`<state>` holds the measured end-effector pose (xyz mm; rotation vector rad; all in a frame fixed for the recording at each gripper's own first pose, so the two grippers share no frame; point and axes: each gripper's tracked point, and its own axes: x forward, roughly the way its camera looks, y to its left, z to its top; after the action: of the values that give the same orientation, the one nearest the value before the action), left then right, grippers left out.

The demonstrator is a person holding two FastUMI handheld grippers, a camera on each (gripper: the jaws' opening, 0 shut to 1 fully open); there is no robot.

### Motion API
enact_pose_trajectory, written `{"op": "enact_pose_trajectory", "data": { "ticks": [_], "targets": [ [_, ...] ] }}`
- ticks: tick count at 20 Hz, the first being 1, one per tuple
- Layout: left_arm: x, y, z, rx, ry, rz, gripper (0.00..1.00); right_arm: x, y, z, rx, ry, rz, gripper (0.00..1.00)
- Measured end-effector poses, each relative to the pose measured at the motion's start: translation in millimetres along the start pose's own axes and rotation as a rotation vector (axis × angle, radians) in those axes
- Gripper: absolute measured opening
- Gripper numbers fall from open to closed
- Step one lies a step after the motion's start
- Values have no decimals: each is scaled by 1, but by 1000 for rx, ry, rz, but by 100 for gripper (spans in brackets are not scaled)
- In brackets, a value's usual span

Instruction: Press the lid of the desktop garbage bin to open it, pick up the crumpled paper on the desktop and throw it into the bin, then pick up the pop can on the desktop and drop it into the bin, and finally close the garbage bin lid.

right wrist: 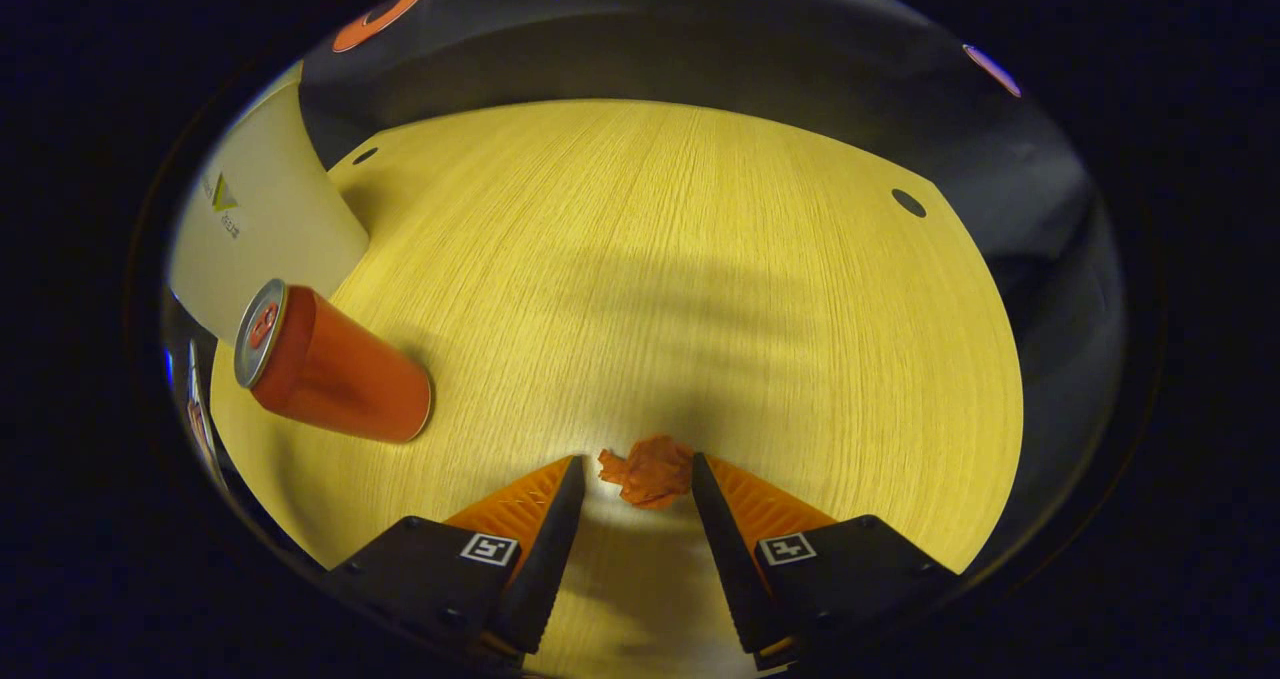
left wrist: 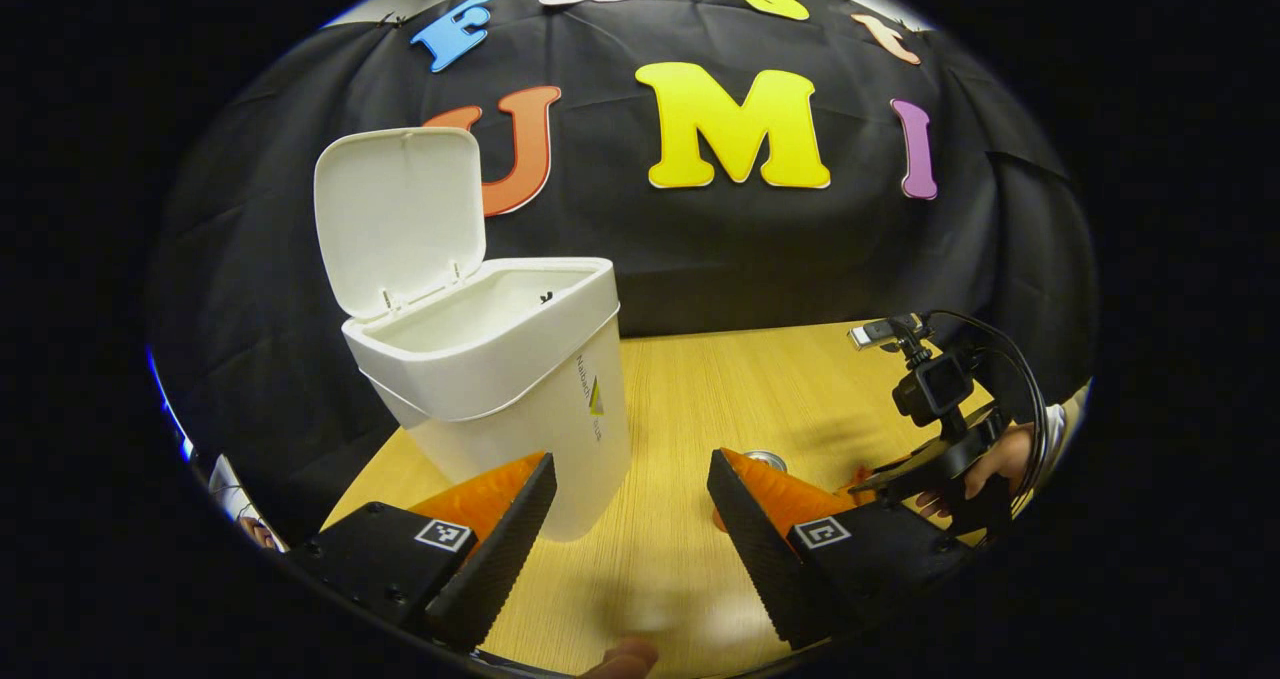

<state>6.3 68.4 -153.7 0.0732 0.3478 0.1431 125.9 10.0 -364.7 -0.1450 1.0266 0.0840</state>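
Observation:
The white garbage bin [left wrist: 500,379] stands on the wooden desk with its lid [left wrist: 400,214] flipped up and the inside showing. My left gripper [left wrist: 630,474] hovers open just in front of the bin, holding nothing. Behind its right finger peeks the silver top of the pop can [left wrist: 768,458]. The right gripper [left wrist: 880,479], held by a hand [left wrist: 985,464], is low over the desk at the right. In the right gripper view the crumpled orange paper [right wrist: 650,471] lies on the desk between the tips of my open right gripper [right wrist: 635,467]. The orange pop can [right wrist: 335,364] stands left of it, near the bin [right wrist: 265,224].
The desk [right wrist: 680,259] has two small round holes, one at the far left [right wrist: 365,156] and one at the far right [right wrist: 908,202]. The black cloth wall runs behind the desk. A fingertip [left wrist: 625,659] shows at the bottom edge of the left gripper view.

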Motion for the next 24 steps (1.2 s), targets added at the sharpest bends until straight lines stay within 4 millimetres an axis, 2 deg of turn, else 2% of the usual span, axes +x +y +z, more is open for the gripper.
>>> {"op": "enact_pose_trajectory", "data": {
  "ticks": [3,4,6,8,10,13,15,17,18,22,23,24],
  "targets": [
    [-4,1,1,-14,1,11,100,0,-7,12,17,0,27,72],
    [-6,1,1,-15,2,14,100,1,-10,20,21,-6,28,65],
    [-9,-1,1,-9,4,19,100,0,-7,20,24,-9,30,52],
    [-12,0,0,5,9,25,100,5,-7,25,15,-27,36,52],
    [-17,-1,0,19,6,29,100,0,-8,26,3,-32,48,31],
    [-22,-3,-2,30,9,29,100,-1,-8,24,-1,-38,66,34],
    [-22,-6,-1,31,6,23,100,-9,-11,24,2,-56,64,32],
    [-21,-9,-1,31,3,18,100,-28,-15,31,-16,-96,74,34],
    [-20,-12,-1,29,4,11,100,-42,-16,36,-29,-119,78,31],
    [-19,-18,1,32,-11,-18,100,-119,-7,60,-61,-243,106,34],
    [-19,-18,2,36,-16,-24,100,-138,-6,68,-57,-274,122,31],
    [-18,-19,2,41,-18,-31,100,-158,-3,79,-52,-310,141,34]
  ]
}}
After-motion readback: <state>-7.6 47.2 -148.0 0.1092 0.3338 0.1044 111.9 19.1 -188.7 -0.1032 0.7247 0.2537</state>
